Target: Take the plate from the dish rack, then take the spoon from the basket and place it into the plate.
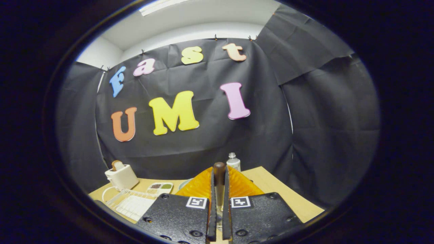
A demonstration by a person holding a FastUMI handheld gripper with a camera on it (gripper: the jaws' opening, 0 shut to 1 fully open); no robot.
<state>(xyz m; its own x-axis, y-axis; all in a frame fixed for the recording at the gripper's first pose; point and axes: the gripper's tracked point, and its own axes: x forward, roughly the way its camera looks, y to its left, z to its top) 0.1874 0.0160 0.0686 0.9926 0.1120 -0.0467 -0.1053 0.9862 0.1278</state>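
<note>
Gripper (219, 203): two black fingers almost closed, only a thin gap between them, pressing on both sides of the spoon handle.
Spoon (219, 169): held between the fingers, standing up; brown round end of the handle poking out above the fingertips, silver part lower down in the gap. Bowl end hidden.
Plate (200, 186): orange, with ridges, lying on the table just past the fingers, partly hidden behind them.
Spoon and plate: spoon up in front of the plate; cannot tell if touching it.
Dish rack (134, 205): white, on the table, off to the left of the fingers, near the table's front edge.
Small tray (160, 187): white, with brown and green bits inside, between the dish rack and the plate.
White box (122, 176): at the left back corner of the table, with a brown round thing on top, behind the dish rack.
Bottle (233, 162): small and clear with a pale cap, standing at the back of the table, just right of the spoon's brown end.
Table (281, 193): light wood, bare on the right side past the plate.
Basket: cannot tell where.
</note>
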